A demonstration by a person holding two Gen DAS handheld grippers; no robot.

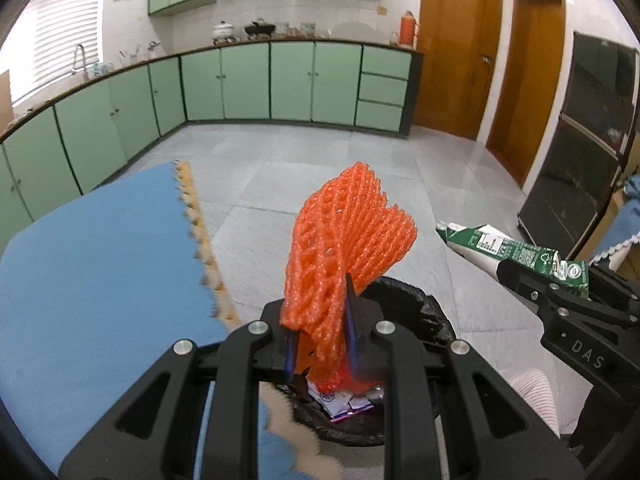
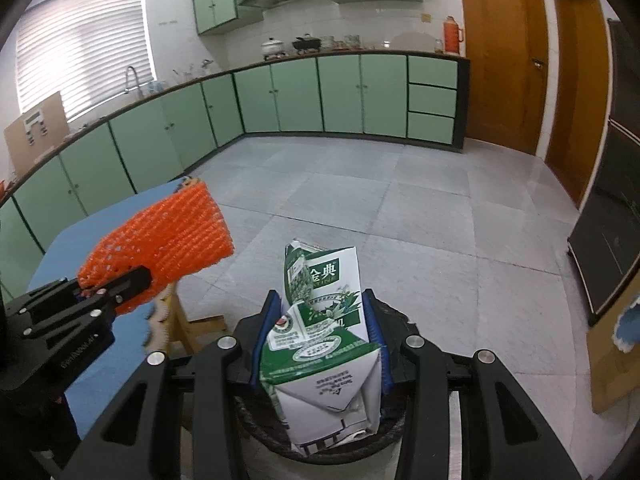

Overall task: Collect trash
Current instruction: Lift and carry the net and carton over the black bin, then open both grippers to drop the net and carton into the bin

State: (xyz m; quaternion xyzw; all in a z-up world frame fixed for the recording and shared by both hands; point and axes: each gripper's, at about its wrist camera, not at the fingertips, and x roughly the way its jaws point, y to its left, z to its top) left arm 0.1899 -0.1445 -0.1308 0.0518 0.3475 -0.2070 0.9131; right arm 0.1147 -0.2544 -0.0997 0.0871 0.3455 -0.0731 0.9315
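Trash is in both grips: the left hand-held gripper [image 1: 320, 344] pinches an orange foam net [image 1: 348, 232], the right hand-held gripper [image 2: 320, 344] a crushed green milk carton [image 2: 324, 344], both over the black-lined bin [image 1: 424, 312], which already holds wrappers; dropping remains.

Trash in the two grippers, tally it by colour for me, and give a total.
Orange: 1, the foam net in the left gripper.
Green and white: 1, the milk carton in the right gripper.
Total: 2.
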